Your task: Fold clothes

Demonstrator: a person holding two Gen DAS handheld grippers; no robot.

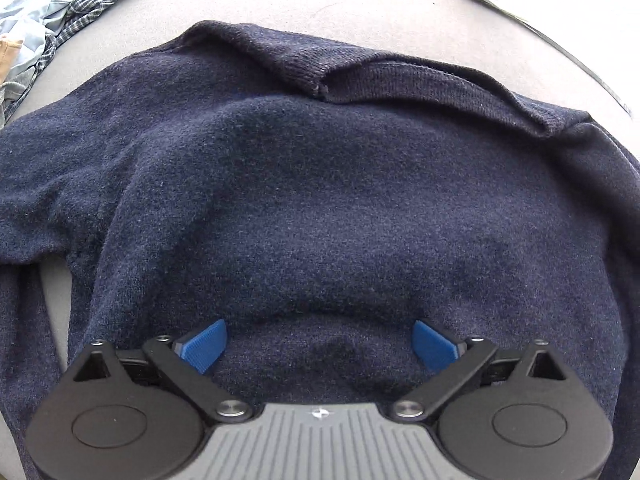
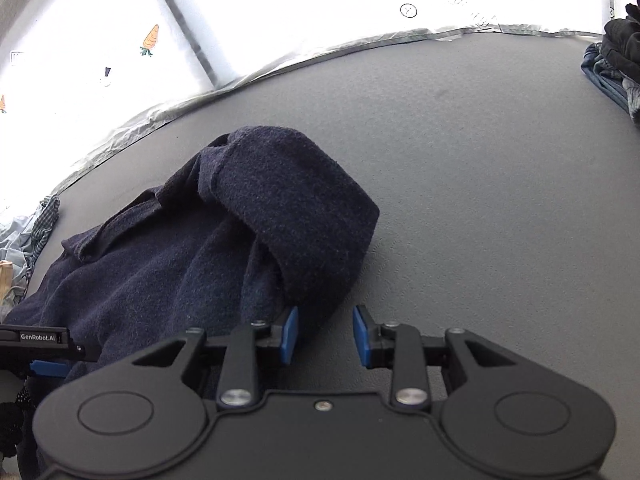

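Note:
A dark navy knit sweater (image 1: 312,200) lies spread on a grey surface (image 1: 280,4), collar at the far side. My left gripper (image 1: 319,344) is wide open, hovering low over the sweater's body, blue pads (image 1: 204,346) apart with nothing between them. In the right wrist view the sweater (image 2: 168,264) has a sleeve or side folded over into a raised hump (image 2: 296,208). My right gripper (image 2: 325,336) is open at the near end of that folded part; fabric lies between the pads but is not clamped. The left gripper (image 2: 44,344) shows at the left edge.
A pile of checked and light blue clothes (image 1: 60,20) lies at the far left. A stack of dark clothes (image 2: 620,64) sits at the far right. The surface ends at a silver-taped edge (image 2: 280,68) with a white carrot-print sheet beyond.

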